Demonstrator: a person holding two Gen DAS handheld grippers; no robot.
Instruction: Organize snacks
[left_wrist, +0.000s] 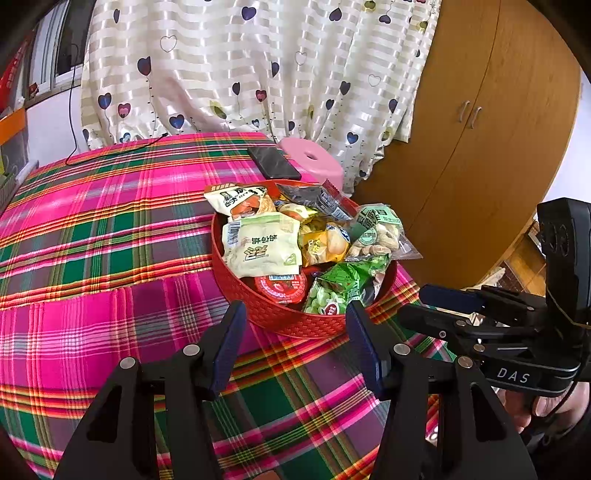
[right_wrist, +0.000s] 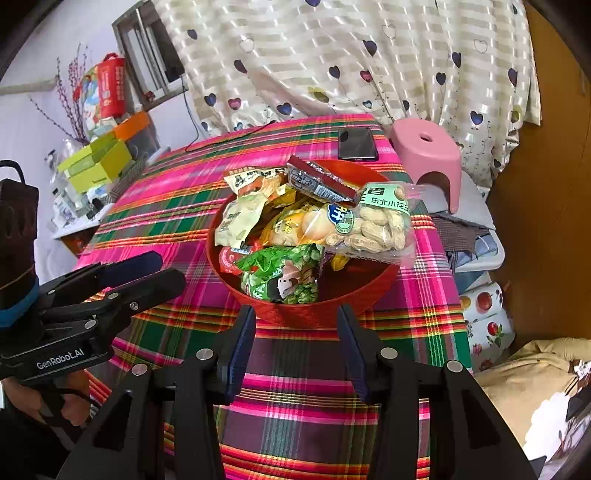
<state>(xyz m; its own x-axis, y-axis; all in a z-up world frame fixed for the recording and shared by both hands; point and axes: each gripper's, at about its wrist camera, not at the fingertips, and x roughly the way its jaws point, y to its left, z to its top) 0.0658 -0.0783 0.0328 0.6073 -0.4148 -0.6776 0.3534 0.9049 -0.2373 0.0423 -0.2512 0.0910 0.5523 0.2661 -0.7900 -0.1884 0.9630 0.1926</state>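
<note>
Red basket (left_wrist: 295, 325) centre frame, heaped with snack packets. Left gripper (left_wrist: 295, 314) wide, empty; right gripper (right_wrist: 295, 317) narrower, empty, both below rim. Judged: packing done; next, grasp basket or finish.

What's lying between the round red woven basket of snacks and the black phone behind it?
Nothing: only plaid tablecloth shows between the red basket and the black phone, clearest in the right wrist view.
</note>
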